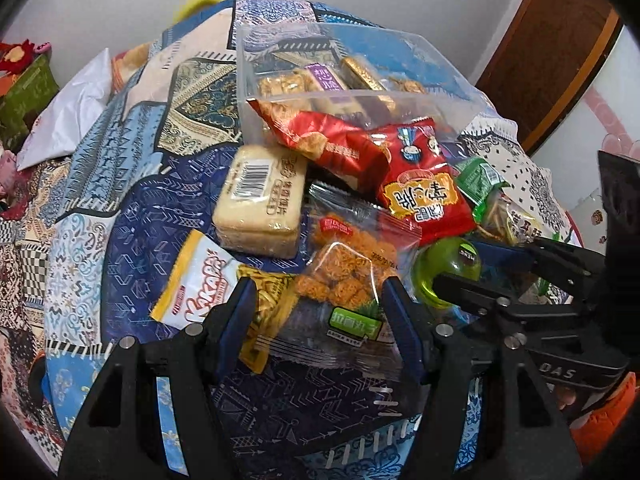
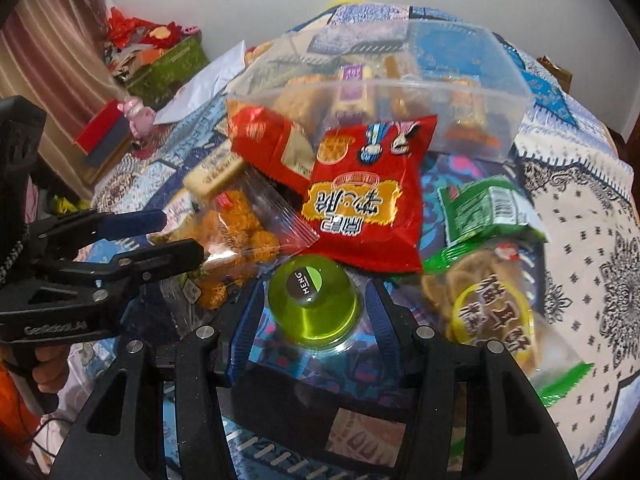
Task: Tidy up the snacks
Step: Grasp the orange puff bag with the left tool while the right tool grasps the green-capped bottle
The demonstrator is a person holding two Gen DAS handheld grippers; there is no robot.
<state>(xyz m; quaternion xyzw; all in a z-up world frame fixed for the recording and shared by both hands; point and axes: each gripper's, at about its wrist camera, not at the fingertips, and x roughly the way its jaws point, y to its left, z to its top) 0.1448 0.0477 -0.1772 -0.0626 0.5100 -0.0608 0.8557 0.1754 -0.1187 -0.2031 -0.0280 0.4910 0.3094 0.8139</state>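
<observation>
A heap of snack packets lies on a patterned blue cloth (image 1: 132,216) in front of a clear plastic box (image 1: 248,80) that holds several wrapped snacks. My left gripper (image 1: 318,284) is open around a clear bag of orange noodle balls (image 1: 344,276), with a yellow-and-white packet (image 1: 196,280) beside its left finger. My right gripper (image 2: 313,286) stands open astride a green jelly cup (image 2: 316,304), its blue pads close to the cup's sides. The right wrist view shows the left gripper (image 2: 182,236) at that same bag (image 2: 244,236). Two red packets (image 2: 360,208) lean against the box (image 2: 516,92).
A pale cake block (image 1: 260,204) lies left of the heap. Green packets (image 2: 488,208) and a bag of crisps with a yellow label (image 2: 492,312) lie on the right. A green box (image 2: 168,68), a white sheet (image 1: 76,108) and a wooden door (image 1: 552,52) border the cloth.
</observation>
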